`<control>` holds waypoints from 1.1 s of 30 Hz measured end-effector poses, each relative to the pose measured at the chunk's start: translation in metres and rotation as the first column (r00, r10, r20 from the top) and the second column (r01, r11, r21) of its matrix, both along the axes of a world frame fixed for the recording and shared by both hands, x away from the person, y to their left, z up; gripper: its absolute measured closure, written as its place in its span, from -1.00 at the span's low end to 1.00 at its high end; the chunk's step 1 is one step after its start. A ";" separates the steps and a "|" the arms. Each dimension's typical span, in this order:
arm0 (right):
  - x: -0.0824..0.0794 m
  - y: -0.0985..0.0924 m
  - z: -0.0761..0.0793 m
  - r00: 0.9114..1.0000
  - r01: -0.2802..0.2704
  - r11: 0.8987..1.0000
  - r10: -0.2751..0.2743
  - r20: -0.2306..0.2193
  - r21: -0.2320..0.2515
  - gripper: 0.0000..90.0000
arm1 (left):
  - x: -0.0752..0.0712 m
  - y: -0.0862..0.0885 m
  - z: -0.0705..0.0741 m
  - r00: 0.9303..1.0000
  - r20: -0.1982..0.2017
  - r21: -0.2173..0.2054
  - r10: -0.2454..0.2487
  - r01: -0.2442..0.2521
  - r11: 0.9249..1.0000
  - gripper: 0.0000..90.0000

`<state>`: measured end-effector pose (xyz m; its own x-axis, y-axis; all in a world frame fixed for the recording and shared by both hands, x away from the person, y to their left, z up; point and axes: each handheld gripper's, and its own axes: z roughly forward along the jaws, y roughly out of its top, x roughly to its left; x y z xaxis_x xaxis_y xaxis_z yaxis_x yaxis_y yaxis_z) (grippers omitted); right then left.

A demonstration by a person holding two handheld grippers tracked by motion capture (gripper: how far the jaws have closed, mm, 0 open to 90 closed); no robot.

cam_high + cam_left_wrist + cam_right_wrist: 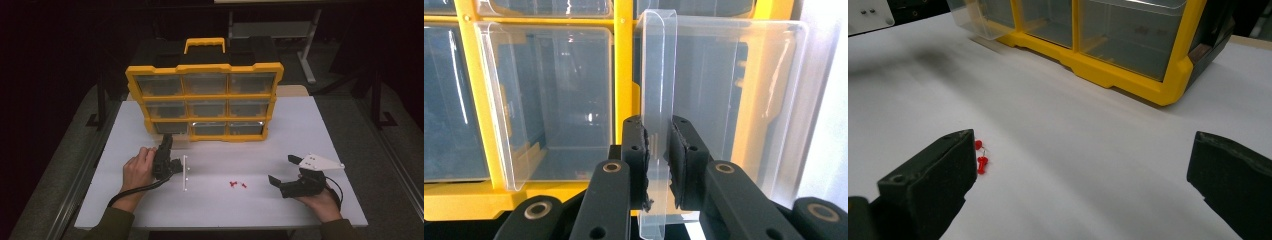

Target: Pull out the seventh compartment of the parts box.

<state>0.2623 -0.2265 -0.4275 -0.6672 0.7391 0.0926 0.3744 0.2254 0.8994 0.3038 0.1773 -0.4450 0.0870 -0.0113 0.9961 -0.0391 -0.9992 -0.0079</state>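
1. The yellow organizer (204, 95) stands at upper centre of the white table (300, 130).
2. Its bottom-left clear drawer (719, 100) is partly pulled out; the left gripper (658, 150) clamps the front lip.
3. The right gripper (284, 170), lower right, is spread wide and empty.
4. The red pushpins (237, 184) lie at lower centre, probably yet to be stowed.

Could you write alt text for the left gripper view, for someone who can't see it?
The left gripper has its two black jaws shut on the upright front tab of a clear plastic drawer, which is pulled partway out of a yellow-framed organizer. Another clear drawer sits closed in the frame beside it.
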 end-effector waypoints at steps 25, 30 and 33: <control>0.000 -0.001 0.000 1.000 0.006 1.000 -0.006 0.004 -0.002 -1.00 | -0.028 0.002 0.005 0.999 -0.038 -0.019 -0.009 0.008 1.000 0.74; 0.000 -0.001 0.000 1.000 0.005 1.000 -0.005 0.004 -0.003 -1.00 | -0.032 0.003 0.005 0.999 -0.042 -0.018 -0.009 0.009 1.000 0.74; -0.001 -0.001 0.000 1.000 0.007 1.000 -0.007 0.003 -0.002 -1.00 | -0.034 0.002 0.005 0.999 -0.048 -0.016 -0.014 0.013 1.000 0.74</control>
<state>0.2617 -0.2276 -0.4275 -0.6626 0.7437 0.0893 0.3731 0.2243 0.9003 0.2695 0.1794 -0.4400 0.1343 0.0031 0.9909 -0.0528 -0.9986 0.0103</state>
